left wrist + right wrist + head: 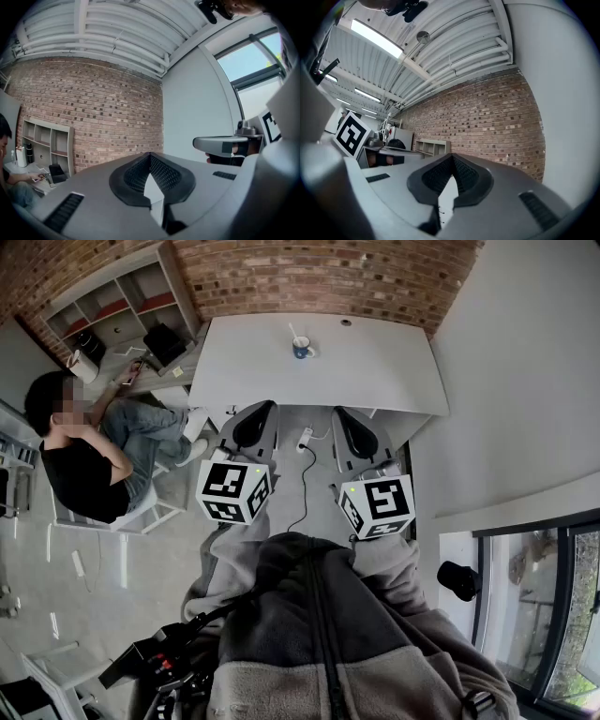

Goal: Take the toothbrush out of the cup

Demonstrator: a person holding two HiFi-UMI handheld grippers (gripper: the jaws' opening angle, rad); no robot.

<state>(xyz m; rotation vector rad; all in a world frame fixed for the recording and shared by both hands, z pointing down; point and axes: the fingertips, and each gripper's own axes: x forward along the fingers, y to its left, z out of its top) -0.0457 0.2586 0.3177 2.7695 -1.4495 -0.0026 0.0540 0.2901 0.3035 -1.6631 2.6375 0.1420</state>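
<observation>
A blue cup [302, 349] with a white toothbrush [294, 335] standing in it sits near the far edge of the white table [375, 371]. Both grippers are held close to my body, short of the table's near edge and well away from the cup. The left gripper [263, 409] is shut with nothing in it, and so is the right gripper [344, 414]. In the left gripper view the left gripper [150, 155] points at the brick wall and ceiling, jaws meeting at the tips. The right gripper [452, 156] looks the same in its own view. Neither gripper view shows the cup.
A person [84, 451] sits on a chair at the left, by a low shelf unit [122, 301]. A power strip with a black cable [304, 451] lies on the floor under the table's near edge. A brick wall [328, 273] backs the table; a window [544, 615] is at the right.
</observation>
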